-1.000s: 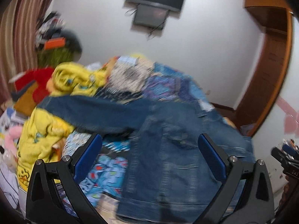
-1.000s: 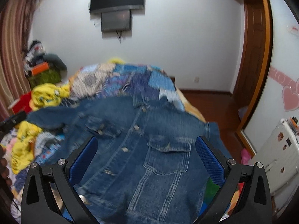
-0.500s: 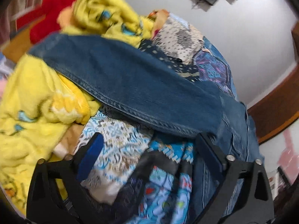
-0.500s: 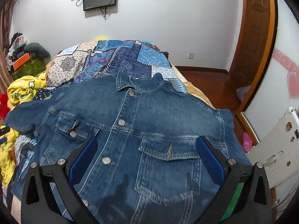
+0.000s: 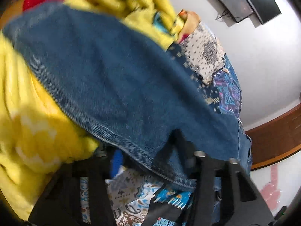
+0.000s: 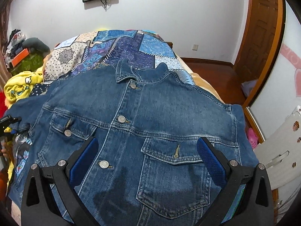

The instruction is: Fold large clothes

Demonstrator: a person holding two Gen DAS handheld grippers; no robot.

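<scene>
Reaching for the sleeve, first fold of the jacket

My jacket (image 6: 150, 116) lies buttoned, face up, mid-frame on the bed (image 6: 131, 45). Left tongs (image 5: 150, 160) straddle the sleeve (image 5: 112, 86) edge, not clamped; right tongs (image 6: 148, 154) hover apart. Next: pinch the sleeve, fold it inward.

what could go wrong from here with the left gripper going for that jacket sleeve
1. The denim sleeve lies over a yellow blanket and patterned cloth; the left gripper, its fingers partly under the sleeve edge, may pinch those too.
2. The left view is blurred, so the grip could land off the seam.
3. The right gripper hangs open above the jacket, so a sleeve pull may drag the jacket askew.
</scene>
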